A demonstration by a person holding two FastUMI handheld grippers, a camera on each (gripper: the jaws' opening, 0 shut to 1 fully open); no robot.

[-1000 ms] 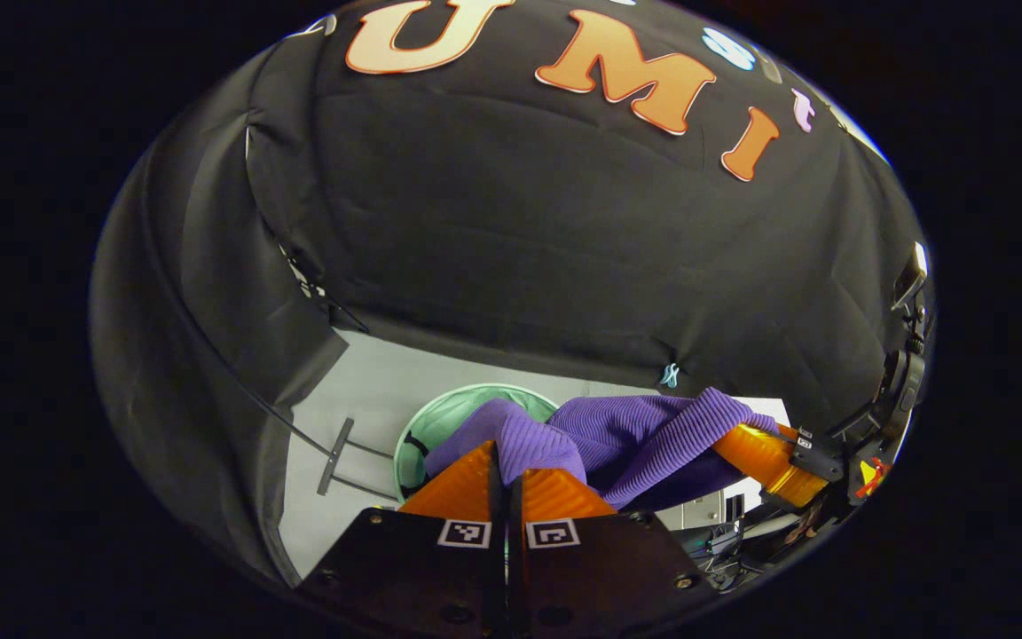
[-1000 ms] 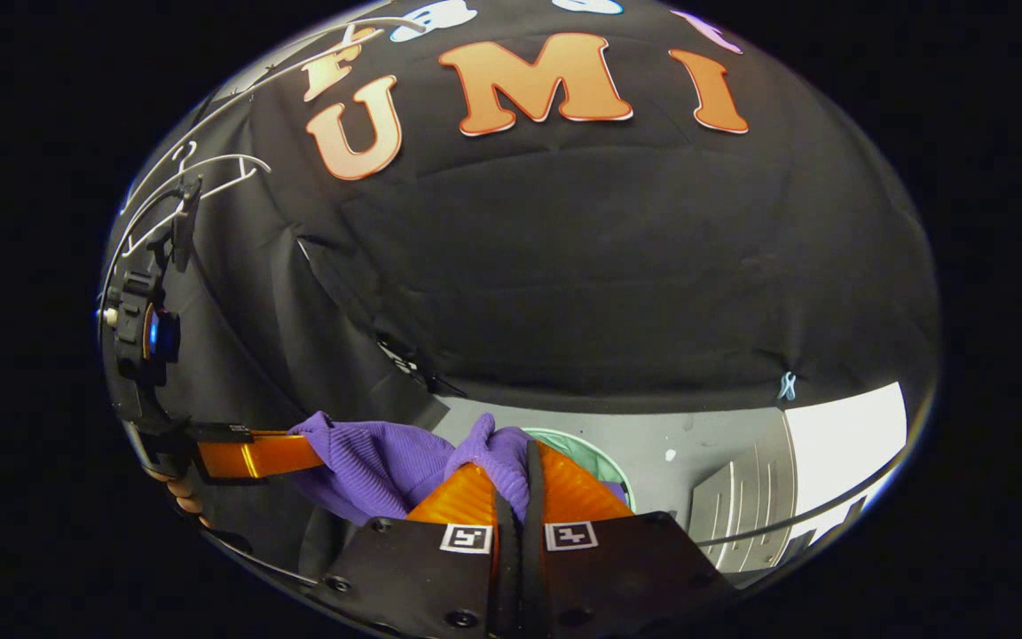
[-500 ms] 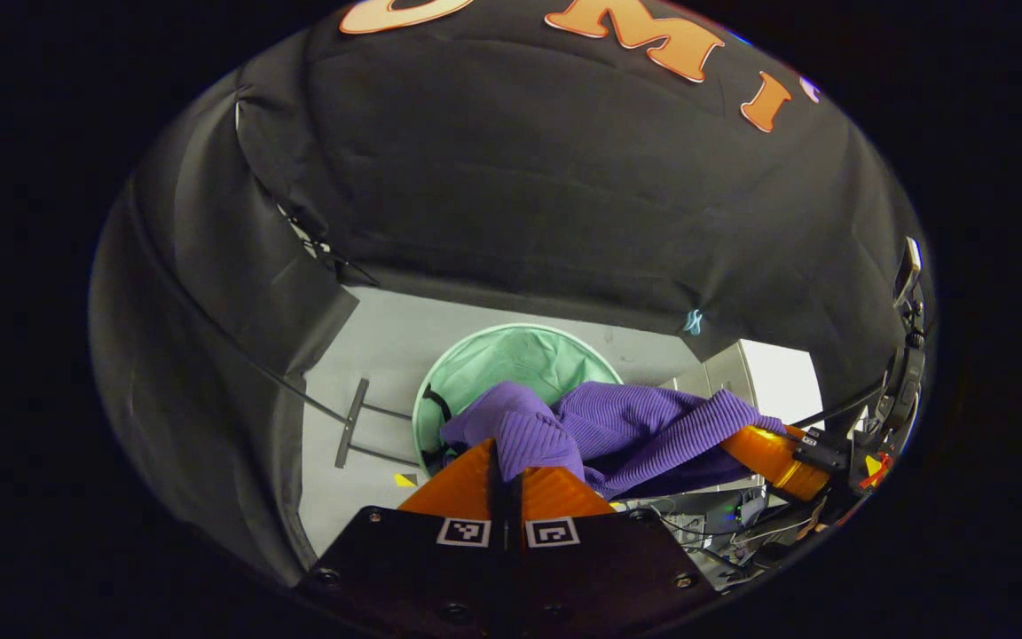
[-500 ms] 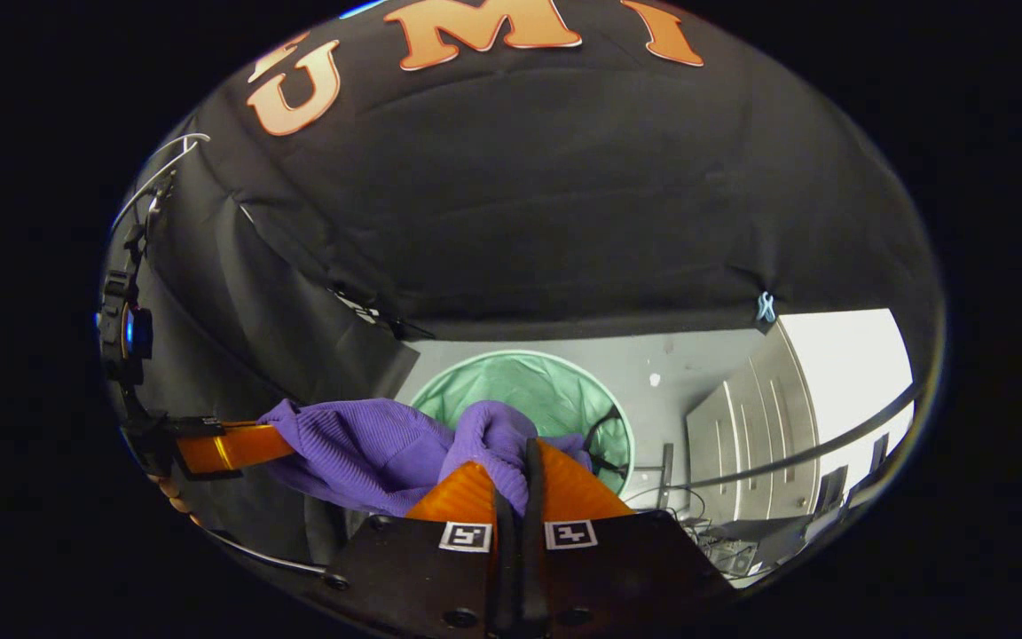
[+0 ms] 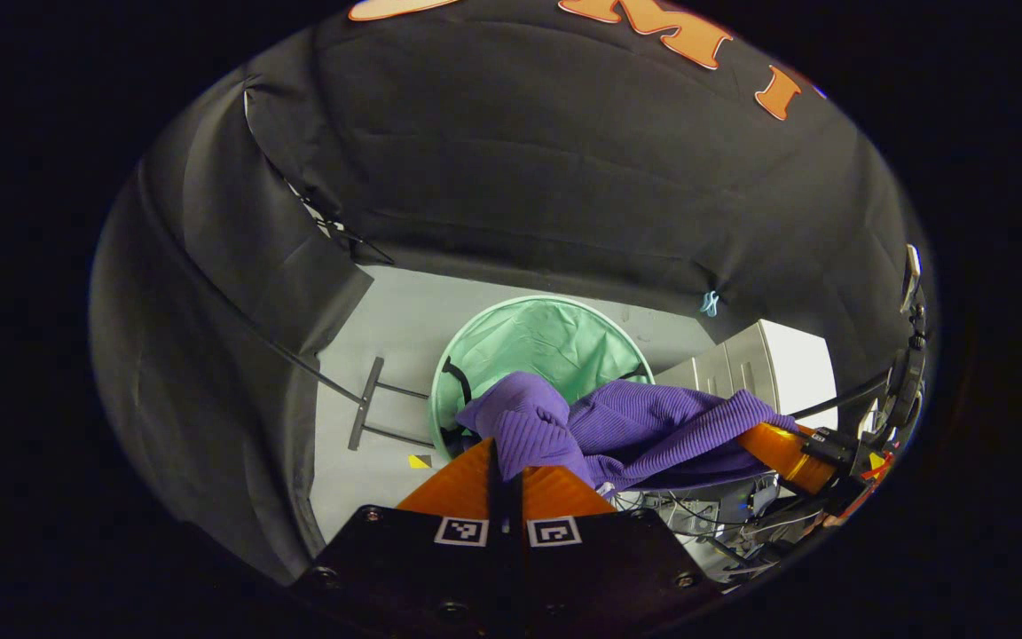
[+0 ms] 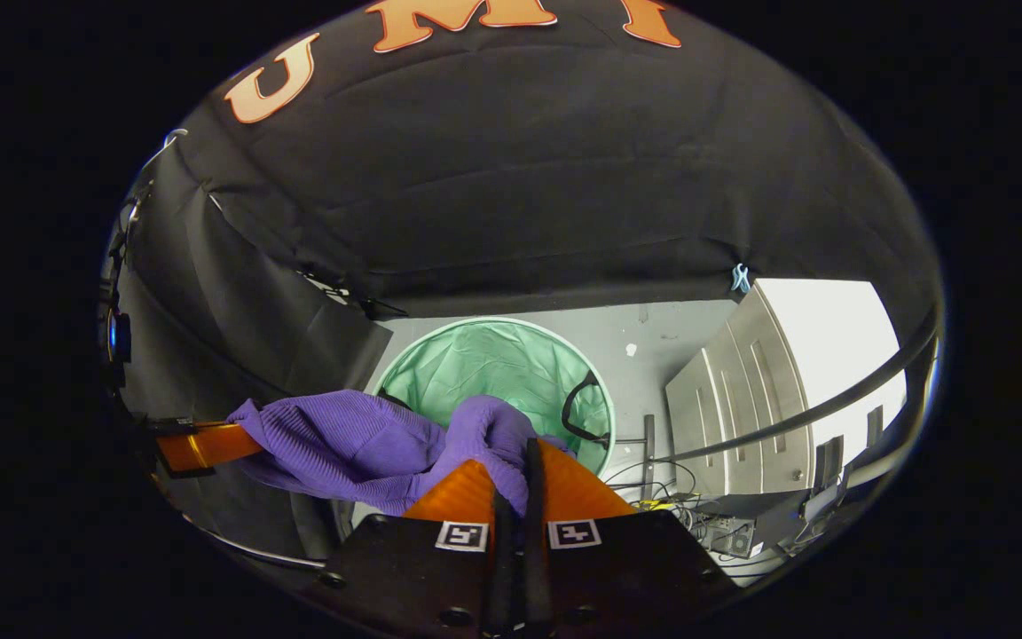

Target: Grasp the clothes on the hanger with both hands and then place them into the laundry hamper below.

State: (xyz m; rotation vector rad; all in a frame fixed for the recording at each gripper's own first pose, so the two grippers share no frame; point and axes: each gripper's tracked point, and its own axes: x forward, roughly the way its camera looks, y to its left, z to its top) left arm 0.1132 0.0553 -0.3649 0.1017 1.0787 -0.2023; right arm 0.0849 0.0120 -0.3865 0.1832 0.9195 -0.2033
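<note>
A purple ribbed garment (image 5: pixel 626 430) hangs stretched between both grippers, above and in front of the round green laundry hamper (image 5: pixel 529 342) on the floor. My left gripper (image 5: pixel 505 453) is shut on one bunched end of the garment. In the left gripper view the right gripper (image 5: pixel 777 448) holds the other end at the far right. In the right gripper view my right gripper (image 6: pixel 515 453) is shut on a bunch of the purple garment (image 6: pixel 342 439), with the hamper (image 6: pixel 493 368) open beyond it. The left gripper (image 6: pixel 200 445) grips the cloth at the far left.
The hamper has black handles (image 6: pixel 582 413) at its rim. A grey metal stand base (image 5: pixel 367 404) lies on the floor left of the hamper. White cabinets (image 6: pixel 742 373) and cables (image 5: pixel 706 515) sit at the right. Black cloth walls the booth behind.
Both grippers tilted downward and carried the garment toward the hamper. The hamper's opening now shows much more fully beyond the cloth.
</note>
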